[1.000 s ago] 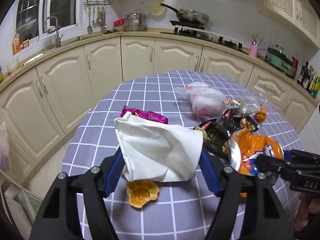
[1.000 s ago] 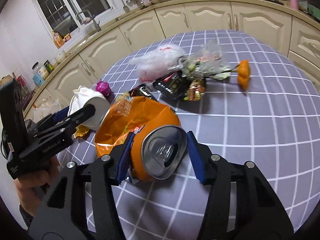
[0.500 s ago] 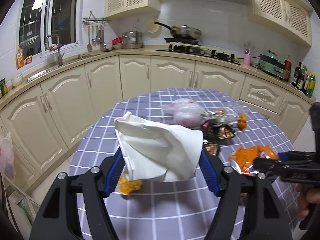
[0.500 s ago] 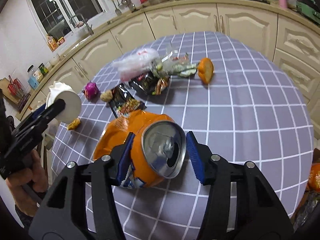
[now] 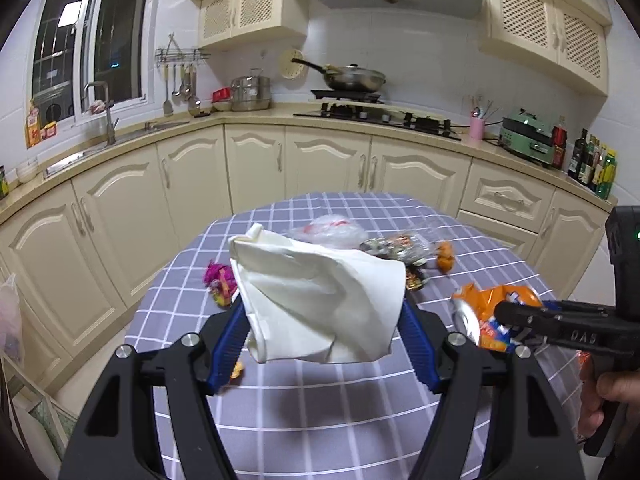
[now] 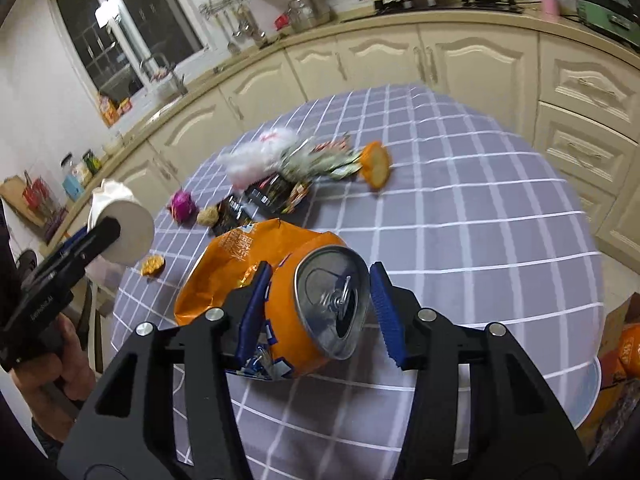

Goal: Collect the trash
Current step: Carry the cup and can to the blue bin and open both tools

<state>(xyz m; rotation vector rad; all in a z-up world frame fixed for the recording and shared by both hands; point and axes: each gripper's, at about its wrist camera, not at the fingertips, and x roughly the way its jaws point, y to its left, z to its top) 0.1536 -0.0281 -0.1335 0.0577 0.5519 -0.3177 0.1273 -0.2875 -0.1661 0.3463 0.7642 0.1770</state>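
Grippers above grey checked tablecloth; cream kitchen cabinets behind.

The left gripper, black with blue pads, is clamped on a crumpled white paper cup held above the table. The right gripper is closing on a crushed orange drink can; bare hands hold both handles.

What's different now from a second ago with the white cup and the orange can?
Both grippers pulled back and up from the table, carrying their loads: the left gripper holds the white paper cup, the right gripper, its jaws closing, the crushed orange can with an orange bag. The other trash stayed put.
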